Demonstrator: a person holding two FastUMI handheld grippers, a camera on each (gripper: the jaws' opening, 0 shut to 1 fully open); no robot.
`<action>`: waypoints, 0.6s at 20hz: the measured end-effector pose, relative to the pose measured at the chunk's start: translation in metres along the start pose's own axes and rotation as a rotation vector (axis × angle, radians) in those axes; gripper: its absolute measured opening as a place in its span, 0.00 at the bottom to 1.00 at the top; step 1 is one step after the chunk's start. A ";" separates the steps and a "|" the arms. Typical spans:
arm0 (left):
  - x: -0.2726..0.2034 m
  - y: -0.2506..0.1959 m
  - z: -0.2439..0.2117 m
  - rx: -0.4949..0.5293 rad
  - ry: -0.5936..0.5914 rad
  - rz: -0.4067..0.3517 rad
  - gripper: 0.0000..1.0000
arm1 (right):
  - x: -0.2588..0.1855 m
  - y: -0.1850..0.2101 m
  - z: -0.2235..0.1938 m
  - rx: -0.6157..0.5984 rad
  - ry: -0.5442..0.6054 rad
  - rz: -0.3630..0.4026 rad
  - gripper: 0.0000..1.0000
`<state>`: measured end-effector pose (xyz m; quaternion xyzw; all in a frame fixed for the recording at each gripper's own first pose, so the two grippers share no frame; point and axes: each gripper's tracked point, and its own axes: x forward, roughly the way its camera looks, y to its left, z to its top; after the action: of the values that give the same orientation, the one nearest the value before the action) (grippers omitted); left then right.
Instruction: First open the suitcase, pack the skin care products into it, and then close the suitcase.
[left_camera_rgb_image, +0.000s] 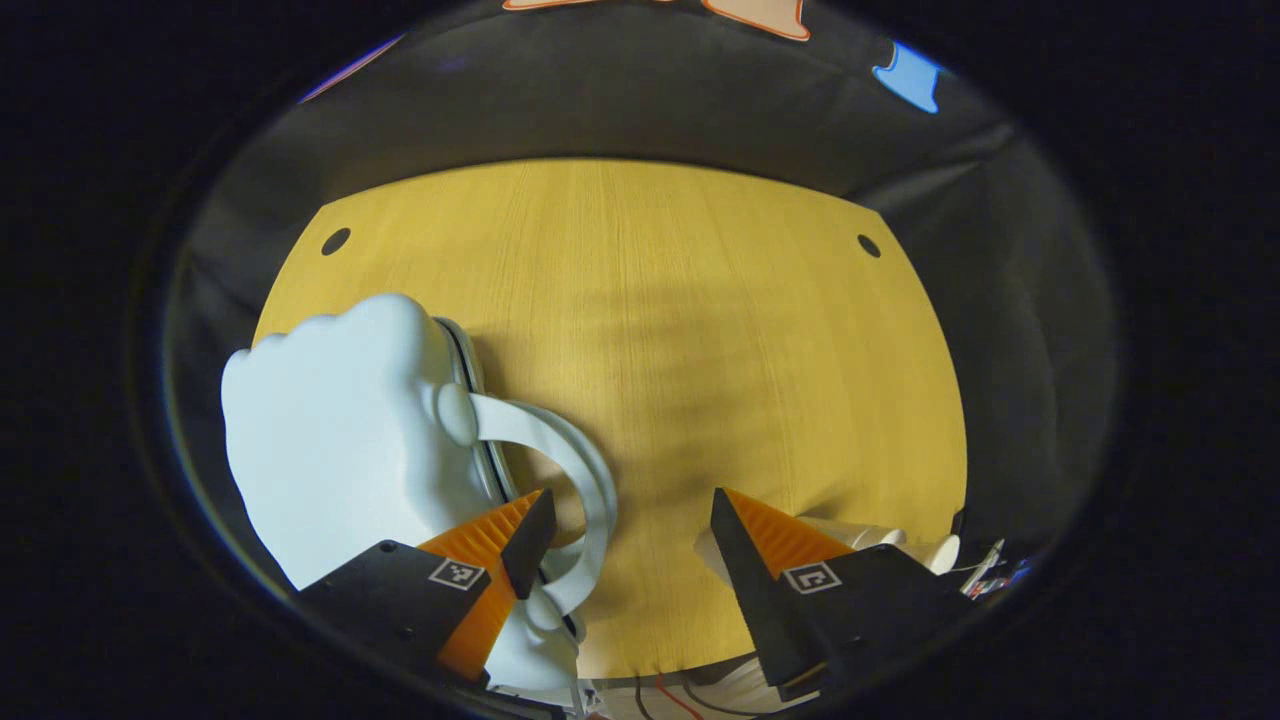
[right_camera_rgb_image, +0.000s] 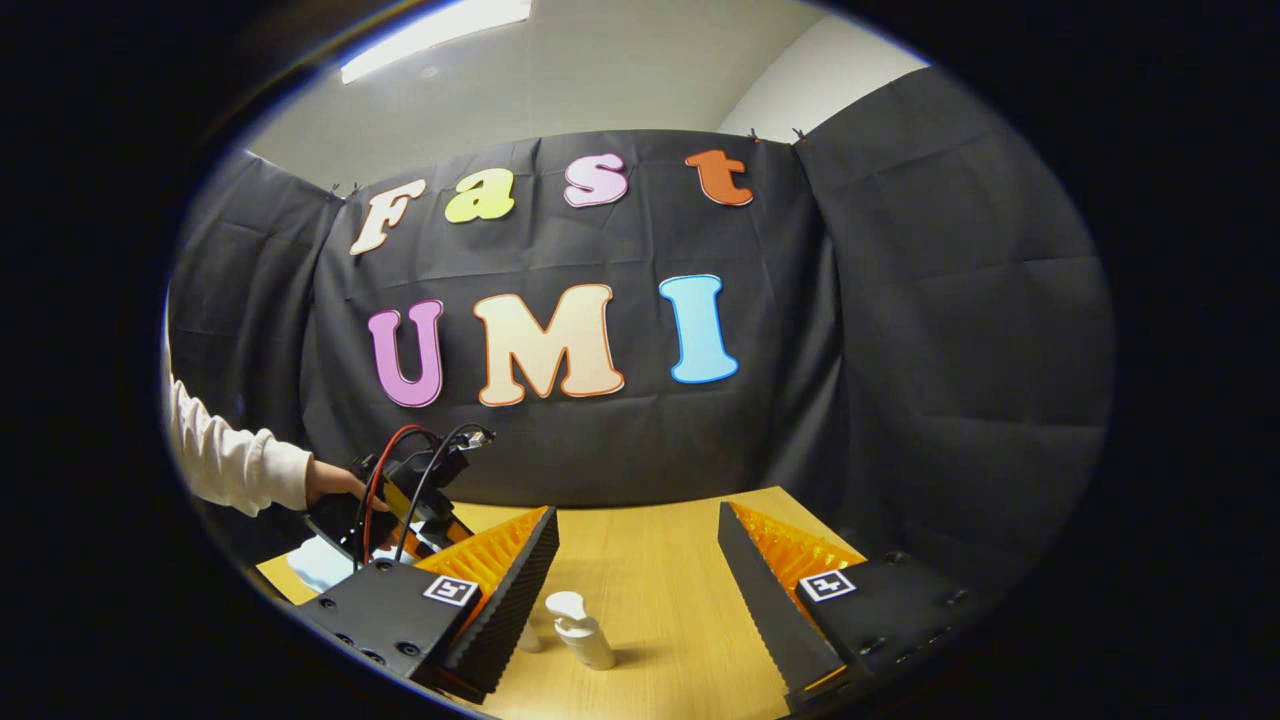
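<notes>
Suitcase (left_camera_rgb_image: 340, 440) sits shut on the left part of the surface (left_camera_rgb_image: 700, 330), pale and lumpy, its seam running unbroken past the handle (left_camera_rgb_image: 580, 470), so by my reckoning the first step is not yet done. In the left gripper view my left tongs (left_camera_rgb_image: 625, 540) stand wide, one finger against the case just beside the handle loop, the other well apart over bare wood; nothing is pinched between them. I judge I am lining up on the handle or the seam to lift the lid.

In the right gripper view my right tongs (right_camera_rgb_image: 635, 565) are also wide and empty, held above the surface. Between and below the fingers stands a small white pump bottle (right_camera_rgb_image: 580, 628), upright, with another small pale thing close beside it that I cannot make out. Farther off to the left, a hand (right_camera_rgb_image: 335, 482) with a pale sleeve (right_camera_rgb_image: 225, 460) holds the other gripper over the case.

Everything remains: opening, loading the bottle and whatever else belongs with it, then closing.
</notes>
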<state>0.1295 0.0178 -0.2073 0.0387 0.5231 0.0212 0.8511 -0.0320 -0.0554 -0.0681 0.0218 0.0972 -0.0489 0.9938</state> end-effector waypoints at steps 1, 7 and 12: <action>0.004 0.001 -0.001 0.001 0.017 0.015 0.91 | -0.001 -0.004 0.000 0.003 0.000 -0.008 1.00; 0.030 0.016 -0.008 -0.010 0.118 0.091 0.84 | -0.001 -0.019 -0.001 0.024 0.003 -0.037 1.00; 0.045 0.027 -0.012 0.008 0.177 0.130 0.59 | -0.002 -0.030 -0.004 0.022 0.007 -0.058 1.00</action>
<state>0.1390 0.0491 -0.2505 0.0742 0.5927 0.0777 0.7982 -0.0374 -0.0847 -0.0729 0.0301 0.1008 -0.0785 0.9914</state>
